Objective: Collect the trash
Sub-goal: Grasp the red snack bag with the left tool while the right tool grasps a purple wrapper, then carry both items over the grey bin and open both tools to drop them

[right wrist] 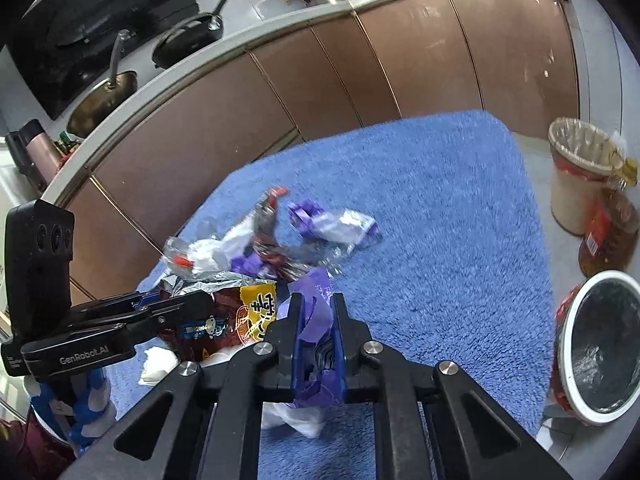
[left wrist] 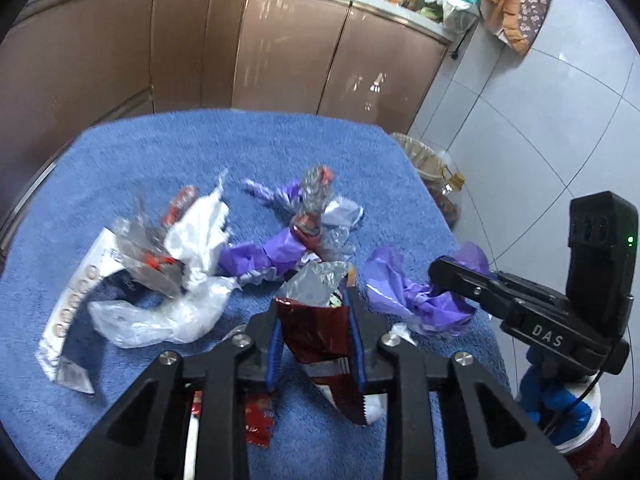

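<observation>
Over blue towel [left wrist: 168, 152] | left gripper [left wrist: 316, 320] pinching red wrapper [left wrist: 316, 332] | right gripper [right wrist: 316, 320] pinching purple wrapper [right wrist: 314, 312]

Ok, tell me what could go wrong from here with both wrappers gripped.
1. The left hand-held gripper holds the dark red snack bag open end up, so crumbs might spill onto the blue towel if it tips.
2. The purple wrapper in the right hand-held gripper is thin and crumpled; it could slip out on the way to the lined bin, which stands on the floor past the towel's edge.
</observation>
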A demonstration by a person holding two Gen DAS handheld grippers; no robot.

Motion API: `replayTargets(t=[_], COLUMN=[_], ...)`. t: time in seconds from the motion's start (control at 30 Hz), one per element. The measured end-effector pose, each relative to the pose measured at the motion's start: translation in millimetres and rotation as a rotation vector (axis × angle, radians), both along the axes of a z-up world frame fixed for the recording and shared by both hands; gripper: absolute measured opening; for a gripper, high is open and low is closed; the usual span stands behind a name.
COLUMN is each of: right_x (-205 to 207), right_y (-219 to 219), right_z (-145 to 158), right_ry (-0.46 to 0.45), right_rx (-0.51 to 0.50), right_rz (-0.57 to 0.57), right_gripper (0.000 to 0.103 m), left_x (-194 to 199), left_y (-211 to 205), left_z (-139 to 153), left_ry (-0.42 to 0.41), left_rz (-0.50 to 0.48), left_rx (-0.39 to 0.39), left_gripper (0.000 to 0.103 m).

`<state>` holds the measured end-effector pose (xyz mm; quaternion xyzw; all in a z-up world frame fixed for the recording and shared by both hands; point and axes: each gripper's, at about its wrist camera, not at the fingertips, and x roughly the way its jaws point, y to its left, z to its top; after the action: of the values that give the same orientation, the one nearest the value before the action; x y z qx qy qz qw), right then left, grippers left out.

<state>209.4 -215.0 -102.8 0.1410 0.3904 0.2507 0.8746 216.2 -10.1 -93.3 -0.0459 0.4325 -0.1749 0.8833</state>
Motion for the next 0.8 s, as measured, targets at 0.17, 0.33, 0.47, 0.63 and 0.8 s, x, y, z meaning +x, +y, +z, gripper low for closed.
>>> replayTargets(t=[0.17, 0.33, 0.47, 0.63, 0.8], right_x=[-22, -53, -73, -89, -92], right_y=[5, 5, -8, -52, -123], right_z=[27, 54, 66, 72, 60], right_ry=[-0.068, -0.129, -0.164, -0.185, -0.167], right_rx=[-0.021, -0.02, -0.022, -0.032, -0.091], right_rz=[-0.002, -0.017, -0.06, -0.185, -0.398], right_gripper=[0.011, 0.011, 0.011, 0.011, 0.011], left_x=[-23, -46, -57, -51, -25], left_y=[10, 20, 9, -37, -113], left_z=[26, 51, 69, 83, 81], left_ry=[-0.063, -0.115, -0.153, -0.171, -0.159], left_rz=[0.025, 0.041, 0.012, -0.072, -0.192], left_rx=[-0.002, -0.017, -0.018, -0.025, -0.009], left_gripper=[0.026, 0.026, 0.026, 0.026, 0.026])
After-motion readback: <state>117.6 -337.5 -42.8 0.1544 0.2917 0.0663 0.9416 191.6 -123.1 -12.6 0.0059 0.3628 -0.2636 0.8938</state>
